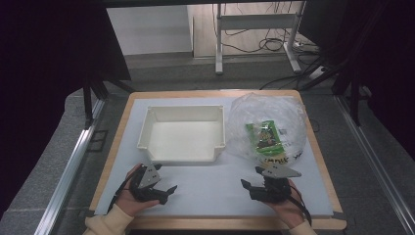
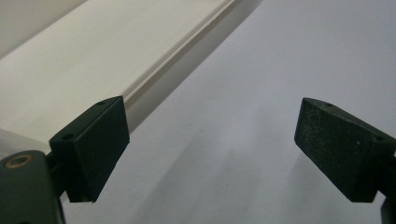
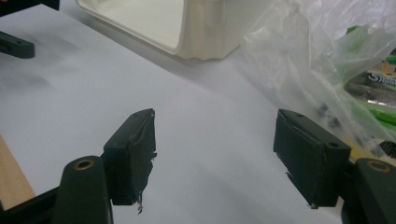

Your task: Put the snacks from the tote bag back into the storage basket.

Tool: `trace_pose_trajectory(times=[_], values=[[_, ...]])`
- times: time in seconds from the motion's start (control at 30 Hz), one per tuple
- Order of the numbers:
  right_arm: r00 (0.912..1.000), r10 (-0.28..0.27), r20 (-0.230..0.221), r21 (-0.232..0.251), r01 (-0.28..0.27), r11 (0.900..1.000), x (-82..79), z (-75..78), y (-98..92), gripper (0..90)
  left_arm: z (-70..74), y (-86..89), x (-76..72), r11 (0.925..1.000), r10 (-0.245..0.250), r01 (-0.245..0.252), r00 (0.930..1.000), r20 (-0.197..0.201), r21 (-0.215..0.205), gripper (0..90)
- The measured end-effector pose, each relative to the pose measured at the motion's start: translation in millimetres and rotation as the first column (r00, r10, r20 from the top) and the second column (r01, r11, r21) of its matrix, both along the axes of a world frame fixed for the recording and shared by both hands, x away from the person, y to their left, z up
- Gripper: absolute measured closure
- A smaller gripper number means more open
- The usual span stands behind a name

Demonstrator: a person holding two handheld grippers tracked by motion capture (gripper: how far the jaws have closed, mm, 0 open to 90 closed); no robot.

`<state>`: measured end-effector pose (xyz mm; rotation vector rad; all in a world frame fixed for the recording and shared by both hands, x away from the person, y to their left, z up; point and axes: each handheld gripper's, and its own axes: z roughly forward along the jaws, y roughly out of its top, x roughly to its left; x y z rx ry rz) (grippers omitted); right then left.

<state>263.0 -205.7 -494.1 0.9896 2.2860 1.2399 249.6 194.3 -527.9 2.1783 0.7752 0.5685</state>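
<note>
Both the left gripper (image 1: 169, 191) and right gripper (image 1: 246, 185) are released and empty; approach the plastic bag (image 1: 266, 125) low, pinch loose film, not the green packet (image 1: 265, 137).

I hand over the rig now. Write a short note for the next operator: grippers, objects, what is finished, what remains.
Left gripper: open, holds nothing, near the front wall of the white bin.
Right gripper: open, holds nothing, just in front of the clear plastic bag.
Green snack packet: inside the bag.
Bin: nothing in it.
Done: nothing visible yet.
Left: probably take the packet out and place it in the bin.
</note>
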Motion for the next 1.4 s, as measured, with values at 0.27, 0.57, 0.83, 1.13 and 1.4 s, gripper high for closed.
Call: trace_pose_trajectory(times=[0.27,0.57,0.83,1.13,1.4], values=[[0.9992,0.03,0.026,-0.03,-0.029,0.999,-3.8,19.8,11.7,29.6,2.2,-3.2,-3.7,1.0,0.006,-0.006,0.9999,0.01,-0.004,10.0],[0.9988,0.029,0.039,-0.017,-0.028,0.999,5.9,35.2,13.2,28.5,1.9,1.3,-1.5,0.9998,0.012,-0.012,0.9999,0.007,-0.013,10.0],[0.999,0.014,0.041,0.0,-0.014,1.0,16.4,41.4,9.7,27.5,1.2,0.2,-1.8,1.0,0.005,-0.005,1.0,0.006,-0.003,10.0],[0.9979,0.004,0.064,0.007,-0.004,1.0,26.2,51.2,7.0,26.4,2.0,2.0,-6.8,0.9999,0.011,-0.011,0.9998,0.019,-0.001,10.0],[0.9969,-0.021,0.076,0.012,0.02,1.0,33.6,59.6,-4.6,26.3,1.1,1.1,-8.1,0.9998,0.015,-0.015,0.9998,0.014,0.011,10.0]])
